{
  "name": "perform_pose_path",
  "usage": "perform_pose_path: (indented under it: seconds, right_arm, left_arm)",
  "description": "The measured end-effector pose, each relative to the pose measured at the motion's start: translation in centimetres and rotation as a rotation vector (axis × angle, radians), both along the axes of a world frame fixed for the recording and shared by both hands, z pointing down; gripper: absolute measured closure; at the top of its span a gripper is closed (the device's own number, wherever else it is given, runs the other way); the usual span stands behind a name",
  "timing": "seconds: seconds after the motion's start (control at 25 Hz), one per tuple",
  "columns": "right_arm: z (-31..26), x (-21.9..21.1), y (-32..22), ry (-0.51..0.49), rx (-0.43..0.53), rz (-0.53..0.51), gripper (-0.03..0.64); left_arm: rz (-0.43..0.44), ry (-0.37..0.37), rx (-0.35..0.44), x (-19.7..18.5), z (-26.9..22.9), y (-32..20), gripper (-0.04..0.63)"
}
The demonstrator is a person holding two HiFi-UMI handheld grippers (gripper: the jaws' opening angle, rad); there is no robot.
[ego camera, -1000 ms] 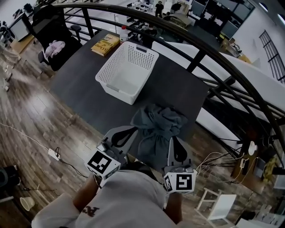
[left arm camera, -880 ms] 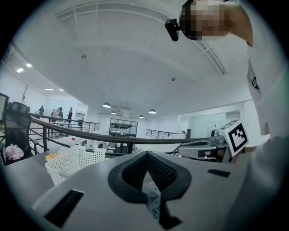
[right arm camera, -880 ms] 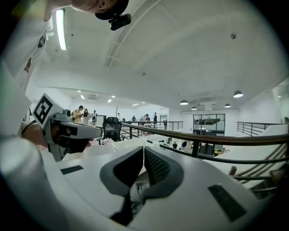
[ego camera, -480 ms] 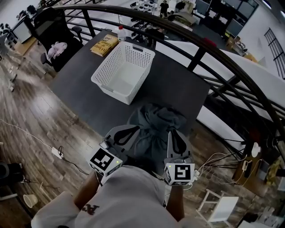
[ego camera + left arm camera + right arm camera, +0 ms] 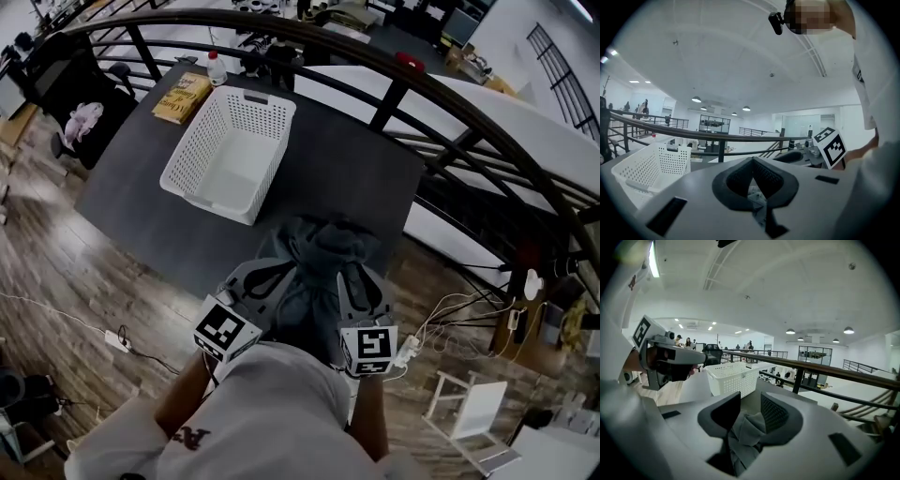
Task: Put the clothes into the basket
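Note:
A crumpled grey garment (image 5: 319,246) hangs bunched over the near edge of the dark table (image 5: 347,169), between my two grippers. My left gripper (image 5: 279,272) is shut on its left side; in the left gripper view the jaw tips (image 5: 752,161) meet, with the garment (image 5: 757,196) pinched behind them. My right gripper (image 5: 349,277) is at its right side. Its jaws (image 5: 751,406) have just been opening and now stand apart, with the garment (image 5: 745,432) loose between them. The empty white perforated basket (image 5: 211,202) stands further back on the left, also seen as basket (image 5: 644,164) and basket (image 5: 733,378).
A yellow book (image 5: 183,91) and a bottle (image 5: 217,67) lie at the table's far corner behind the basket. A dark curved railing (image 5: 412,80) runs behind and to the right of the table. An office chair (image 5: 66,122) stands at the left; cables (image 5: 117,337) lie on the wooden floor.
Both grippers have sunk with the garment toward the table's near edge. The right gripper's jaws have parted. The basket now sits further left in the head view.

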State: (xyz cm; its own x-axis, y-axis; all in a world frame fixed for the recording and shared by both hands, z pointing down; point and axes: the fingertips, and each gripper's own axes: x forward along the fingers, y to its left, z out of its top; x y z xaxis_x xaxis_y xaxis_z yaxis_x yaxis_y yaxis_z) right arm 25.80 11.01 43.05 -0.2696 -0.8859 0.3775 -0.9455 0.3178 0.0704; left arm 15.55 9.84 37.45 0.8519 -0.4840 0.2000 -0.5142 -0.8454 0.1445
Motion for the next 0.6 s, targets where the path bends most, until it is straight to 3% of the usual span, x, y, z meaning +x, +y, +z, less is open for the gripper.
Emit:
perform_pose_path:
  seconds: [0.32,0.6]
  right_arm:
    - [6.6,-1.9,-0.9,0.076,-0.172,-0.058,0.4]
    - [12.1,-3.2,-2.4,0.157,-0.311,-0.107,0.308]
  left_arm:
    - [0.07,-0.047,-0.078,0.4,4.1,-1.6,0.601]
    - [0.082,-0.069,-0.127,0.5,6.6,-2.3,0.601]
